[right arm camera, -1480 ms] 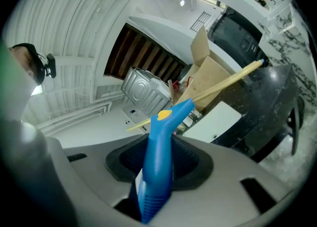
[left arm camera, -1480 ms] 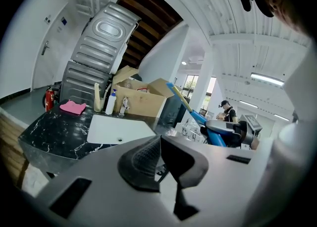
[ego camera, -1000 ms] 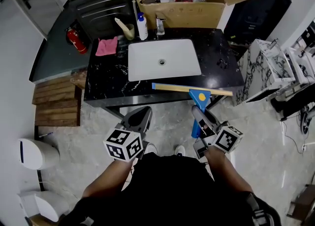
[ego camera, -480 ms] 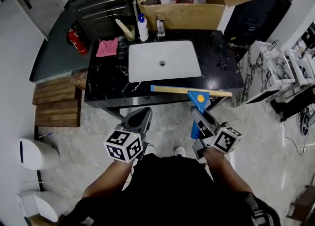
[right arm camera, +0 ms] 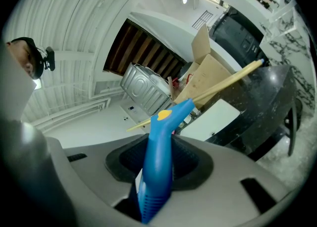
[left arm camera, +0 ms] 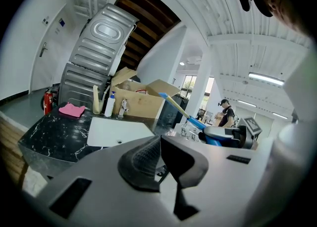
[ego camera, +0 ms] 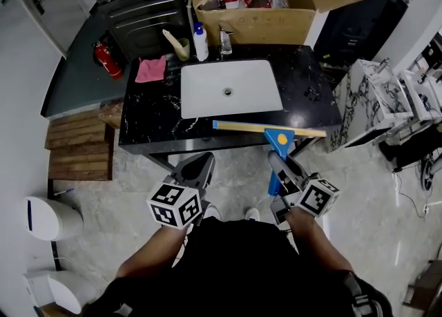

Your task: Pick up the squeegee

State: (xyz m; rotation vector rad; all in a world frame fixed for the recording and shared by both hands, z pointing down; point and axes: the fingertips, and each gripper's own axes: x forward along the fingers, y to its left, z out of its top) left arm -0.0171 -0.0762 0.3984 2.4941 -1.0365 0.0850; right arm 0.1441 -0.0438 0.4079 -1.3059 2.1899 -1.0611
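The right gripper (ego camera: pixel 280 164) is clamped on the squeegee (ego camera: pixel 280 139) by its blue handle, with the blade carried out ahead over the counter (ego camera: pixel 148 119) edge, so the pick-up looks done. The left gripper (ego camera: pixel 195 169), jaws together and empty, hangs alongside.

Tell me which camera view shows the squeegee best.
The head view: the whole squeegee shows, its long blade across the front of the counter and its blue handle running back into the right gripper. The right gripper view shows the handle clamped close up, the blade partly. The left gripper view shows it small, off to the side.
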